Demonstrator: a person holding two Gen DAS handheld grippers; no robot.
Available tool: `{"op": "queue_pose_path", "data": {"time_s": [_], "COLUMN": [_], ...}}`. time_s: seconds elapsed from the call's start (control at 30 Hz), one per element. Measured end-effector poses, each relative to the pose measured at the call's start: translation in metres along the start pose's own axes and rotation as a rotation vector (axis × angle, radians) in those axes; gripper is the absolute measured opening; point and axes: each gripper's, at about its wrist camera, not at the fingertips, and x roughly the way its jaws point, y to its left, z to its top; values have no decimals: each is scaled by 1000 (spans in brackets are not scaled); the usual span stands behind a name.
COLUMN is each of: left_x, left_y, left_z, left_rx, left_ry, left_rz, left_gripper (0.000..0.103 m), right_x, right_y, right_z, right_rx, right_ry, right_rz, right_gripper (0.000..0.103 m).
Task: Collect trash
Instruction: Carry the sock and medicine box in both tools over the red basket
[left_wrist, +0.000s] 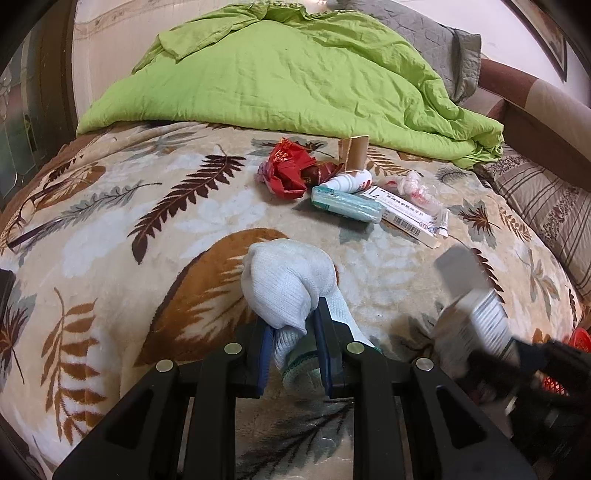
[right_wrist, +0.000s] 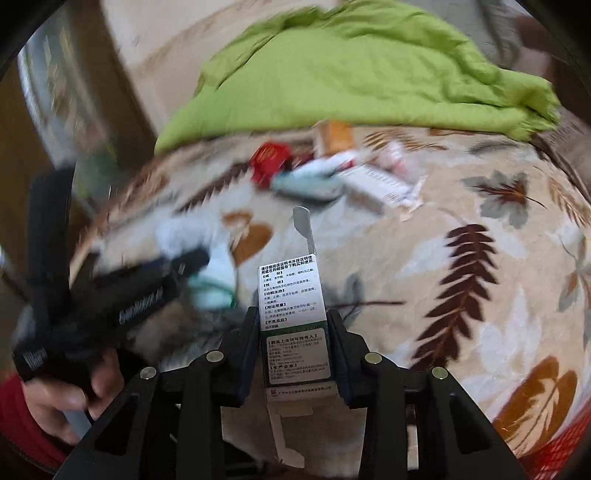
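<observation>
Nearest in the left wrist view, the left gripper (left_wrist: 293, 341) pinches a bunched white knit glove (left_wrist: 288, 284) with a green cuff, its fingers pressed against the fabric from both sides. The glove hangs just over the leaf-patterned blanket (left_wrist: 147, 240) that covers the bed, near its front edge.

In the right wrist view, the right gripper (right_wrist: 293, 343) is clamped on a small white medicine carton (right_wrist: 293, 314) printed with black text and a green band, held upright with its top flap open. A hand (right_wrist: 70, 402) with a red sleeve grips the handle of the left gripper at the lower left of this view, motion-blurred.

Further back, toward the middle of the blanket, lies a loose heap of trash. A teal tissue pack (left_wrist: 345, 204) lies at its front, touching a long white box with a barcode (left_wrist: 406, 214) on its right. Just behind them are a crumpled red wrapper (left_wrist: 291, 170), a small white spray bottle (left_wrist: 349, 181) on its side, a cardboard tube (left_wrist: 356, 149) and a crumpled clear wrapper with red marks (left_wrist: 415, 188).

Behind the heap, a green quilt (left_wrist: 295, 74) is piled across the far part of the bed, with a grey quilted cover (left_wrist: 436, 44) beyond it. A striped pillow (left_wrist: 546, 206) sits at the right edge.
</observation>
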Motion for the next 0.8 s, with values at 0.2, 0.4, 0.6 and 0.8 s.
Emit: {"op": "queue_pose_path", "data": {"time_s": [0.2,0.4,0.6,0.8], "left_x": [-3,-2,-3,-13], "left_y": [-12,-20,-25,-43], "left_z": [-2,-4,-5,-7], "left_rx": [52,88,103,156], "left_ry": [-20,-22,-20,-22], "left_rz": [-14,-22,-54,-155], "left_gripper": [20,20,20,20], "right_x": [-10,-9,-9,-26], "right_y": [-15,-10,-14,-32], "right_z": [6,7,7,7], "right_rx": [96,87,105,196], "right_ry": [-84,-88,-91,-117], "right_rz": [5,0,8,35], "right_gripper": [38,38,38,38]}}
